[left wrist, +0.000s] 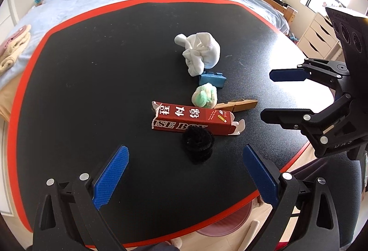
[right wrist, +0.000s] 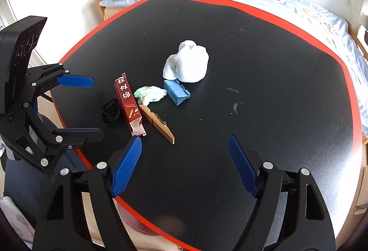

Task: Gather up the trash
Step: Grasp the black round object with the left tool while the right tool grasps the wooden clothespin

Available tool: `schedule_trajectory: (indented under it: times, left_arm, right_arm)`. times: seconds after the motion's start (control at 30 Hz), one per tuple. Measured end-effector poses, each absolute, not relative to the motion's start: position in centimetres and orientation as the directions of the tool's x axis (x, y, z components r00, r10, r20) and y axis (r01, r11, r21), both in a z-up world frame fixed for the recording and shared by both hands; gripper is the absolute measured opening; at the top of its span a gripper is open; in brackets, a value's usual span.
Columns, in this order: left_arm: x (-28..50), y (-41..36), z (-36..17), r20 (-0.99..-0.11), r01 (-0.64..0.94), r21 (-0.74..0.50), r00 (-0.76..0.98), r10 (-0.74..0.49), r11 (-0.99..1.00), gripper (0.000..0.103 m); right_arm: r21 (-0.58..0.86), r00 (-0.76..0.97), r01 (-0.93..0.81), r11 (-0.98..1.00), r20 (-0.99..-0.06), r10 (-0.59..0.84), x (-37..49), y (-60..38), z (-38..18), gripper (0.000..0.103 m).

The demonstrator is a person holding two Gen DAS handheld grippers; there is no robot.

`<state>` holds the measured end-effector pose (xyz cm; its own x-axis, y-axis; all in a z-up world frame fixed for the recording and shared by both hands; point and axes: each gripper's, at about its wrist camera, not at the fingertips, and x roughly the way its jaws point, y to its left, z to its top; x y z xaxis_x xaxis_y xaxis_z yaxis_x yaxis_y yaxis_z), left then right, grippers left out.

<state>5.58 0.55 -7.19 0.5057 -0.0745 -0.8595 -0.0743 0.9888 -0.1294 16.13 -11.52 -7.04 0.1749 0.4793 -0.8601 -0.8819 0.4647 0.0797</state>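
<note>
Left wrist: red carton [left wrist: 192, 119] reads "ISE BOX"; both claws wide open, empty

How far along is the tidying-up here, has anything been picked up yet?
Nothing looks collected yet. Both the left gripper and the right gripper hang open and hold nothing. All still lie on the black table: the red carton, black fuzzy ball, green-white wad, blue piece, wooden clip and white bundle.

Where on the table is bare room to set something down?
Bare: the table's bed-side half beyond the white cloth, and the strip between red carton and red left rim. Crowded: the middle cluster, carton to cloth.
</note>
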Motion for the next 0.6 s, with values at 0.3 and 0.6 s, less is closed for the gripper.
schedule_trajectory:
  times: [0.3, 0.6]
  left_arm:
    - [5.7, 0.6, -7.7, -0.856, -0.085, -0.126, 0.512, -0.065, 0.988, 0.077]
    - [5.7, 0.8, -7.4, -0.854, -0.088, -0.124, 0.517, -0.061, 0.988, 0.049]
  right_arm:
    - [0.087, 0.144, -0.904, 0.419, -0.861, 0.488, 15.9, -10.1, -8.1, 0.045]
    - [0.089, 0.128, -0.920, 0.381, -0.851, 0.509, 15.1, -9.8, -8.2, 0.023]
